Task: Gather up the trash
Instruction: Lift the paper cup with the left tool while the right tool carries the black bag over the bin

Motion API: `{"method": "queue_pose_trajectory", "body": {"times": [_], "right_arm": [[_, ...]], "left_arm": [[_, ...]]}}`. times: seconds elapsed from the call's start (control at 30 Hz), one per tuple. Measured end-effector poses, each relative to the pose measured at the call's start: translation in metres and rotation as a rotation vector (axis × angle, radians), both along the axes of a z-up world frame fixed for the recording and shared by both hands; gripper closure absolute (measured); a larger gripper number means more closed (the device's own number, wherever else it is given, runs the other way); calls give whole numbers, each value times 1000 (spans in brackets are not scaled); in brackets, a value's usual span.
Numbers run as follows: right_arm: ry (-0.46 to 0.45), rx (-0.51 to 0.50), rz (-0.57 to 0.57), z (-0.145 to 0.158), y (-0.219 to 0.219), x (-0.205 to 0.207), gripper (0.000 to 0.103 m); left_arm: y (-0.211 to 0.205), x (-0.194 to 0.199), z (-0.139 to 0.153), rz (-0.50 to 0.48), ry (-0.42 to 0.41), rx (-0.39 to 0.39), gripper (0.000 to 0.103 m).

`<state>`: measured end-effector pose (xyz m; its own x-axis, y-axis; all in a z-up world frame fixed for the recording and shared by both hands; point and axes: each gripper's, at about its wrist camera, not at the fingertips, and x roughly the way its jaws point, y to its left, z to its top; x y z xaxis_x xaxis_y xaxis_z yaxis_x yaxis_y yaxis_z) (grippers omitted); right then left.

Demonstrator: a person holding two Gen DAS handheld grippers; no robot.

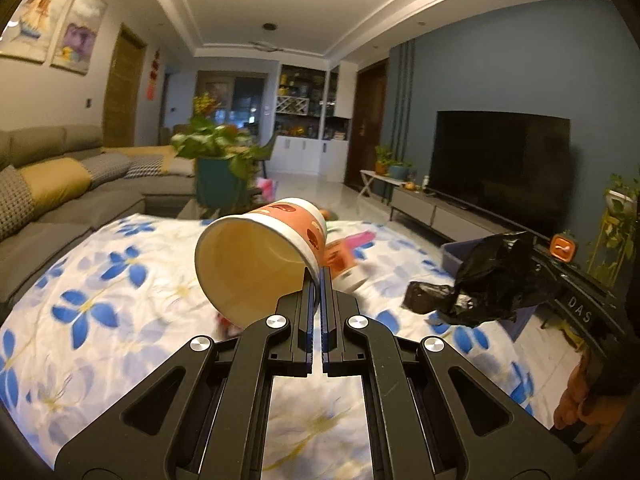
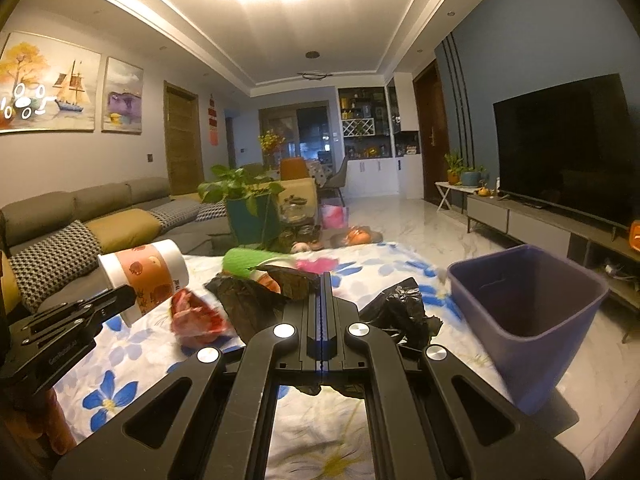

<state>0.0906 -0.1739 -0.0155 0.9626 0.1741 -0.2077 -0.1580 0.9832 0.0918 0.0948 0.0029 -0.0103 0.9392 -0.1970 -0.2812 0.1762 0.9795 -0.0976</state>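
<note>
A bench (image 1: pixel 100 280) draped in a white cloth with blue flowers fills the near and middle ground of both wrist views. Behind it to the left runs a grey sofa (image 2: pixel 80 216) with yellow and checked cushions, and along the blue wall on the right stands a dark television (image 2: pixel 560 148) on a low cabinet. At the far edge of the bench sits a leafy plant in a teal pot (image 2: pixel 252 216).

At the right edge of the bench, in the right wrist view, is a purple bin (image 2: pixel 532 312), open at the top, its inside dark and its foot hidden behind the tool.

The left tongs (image 1: pixel 319 276) are pinched narrow on the rim of a paper cup (image 1: pixel 256 256), orange-patterned with a white band. The cup is lifted clear of the cloth and tipped on its side, its empty mouth turned toward the left wrist camera. In the right wrist view it hangs at the left, well apart from the bin.

The right tongs (image 2: pixel 325 280) are squeezed together on a crumpled black plastic bag (image 2: pixel 404 312), which bunches on both sides of the fingers.

On the cloth ahead lie a red crumpled wrapper (image 2: pixel 196 316), a green roll-like item (image 2: pixel 248 262) and a pink scrap (image 2: pixel 312 266), all blurred.
</note>
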Motion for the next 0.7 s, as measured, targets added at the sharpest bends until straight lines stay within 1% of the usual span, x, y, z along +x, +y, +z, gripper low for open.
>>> {"method": "queue_pose_trajectory", "body": {"times": [0.2, 0.33, 0.5, 0.7], "right_arm": [[-49, -12, -66, 19, -28, 8, 102], [-73, -20, -122, 30, -50, 17, 102], [-88, -25, -200, 40, -84, 34, 102], [-92, -28, -293, 44, -124, 54, 102]], "left_arm": [[-42, 22, 17, -85, -37, 25, 101], [-74, 43, 26, -155, -47, 18, 101], [-110, 66, 30, -224, -61, 33, 101], [-152, 96, 31, -316, -58, 24, 101]]}}
